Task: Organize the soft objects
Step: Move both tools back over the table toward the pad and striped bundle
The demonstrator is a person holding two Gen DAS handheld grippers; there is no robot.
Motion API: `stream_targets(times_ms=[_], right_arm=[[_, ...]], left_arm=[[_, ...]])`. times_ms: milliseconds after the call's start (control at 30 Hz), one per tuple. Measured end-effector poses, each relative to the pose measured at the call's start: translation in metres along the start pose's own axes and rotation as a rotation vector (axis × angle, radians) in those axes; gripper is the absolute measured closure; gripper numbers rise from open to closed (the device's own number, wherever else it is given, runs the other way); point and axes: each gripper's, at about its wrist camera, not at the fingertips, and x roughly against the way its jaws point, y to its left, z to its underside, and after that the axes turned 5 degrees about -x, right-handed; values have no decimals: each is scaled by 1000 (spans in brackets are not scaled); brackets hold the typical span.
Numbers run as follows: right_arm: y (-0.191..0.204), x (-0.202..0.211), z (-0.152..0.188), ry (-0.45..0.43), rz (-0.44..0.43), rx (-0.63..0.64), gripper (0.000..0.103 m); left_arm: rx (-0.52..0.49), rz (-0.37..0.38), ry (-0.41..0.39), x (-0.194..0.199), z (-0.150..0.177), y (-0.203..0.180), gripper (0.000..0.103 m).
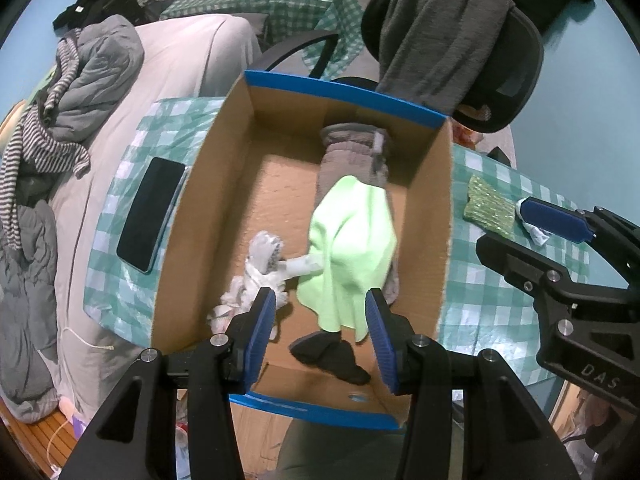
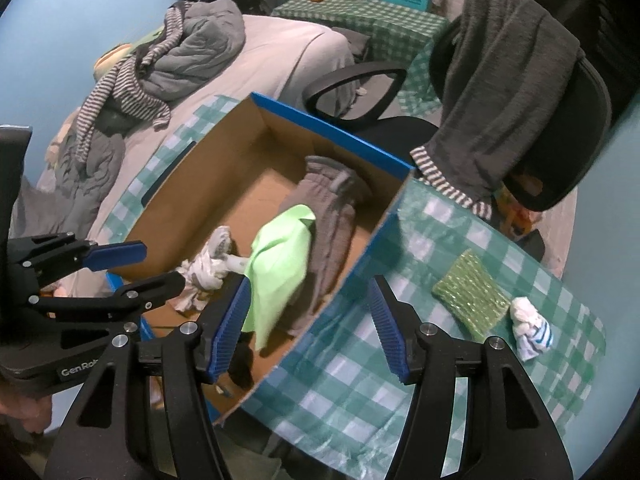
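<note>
Left tool (image 1: pixel 320 336), fingers spread, hovers over green cloth (image 1: pixel 352 248) inside box (image 1: pixel 440 208).

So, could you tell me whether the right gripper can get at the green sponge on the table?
Probably yes: the right gripper is open, and the green sponge lies uncovered on the tablecloth outside the box.

Box (image 1: pixel 224 208) left half bare; cloths (image 1: pixel 352 248) crowd right.

A messy room with a bed and a chair
A black phone (image 1: pixel 154 214) lies on the green checked counter (image 2: pixel 356 384). A grey towel (image 2: pixel 508 92) hangs over the black chair (image 2: pixel 576 128). A striped top (image 2: pixel 120 96) lies on the bed (image 2: pixel 280 52)
</note>
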Motion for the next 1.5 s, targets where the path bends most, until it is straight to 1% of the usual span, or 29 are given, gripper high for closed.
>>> stream_targets(times_ms=[967,1500], right_arm=[[-86,32,33,-18,75,-134,43],[-130,46,47,-19,117,-187,43]], left_arm=[[-143,35,-9,3,-16,-90,56],[-220,44,-6,-5,-29,-131,56]])
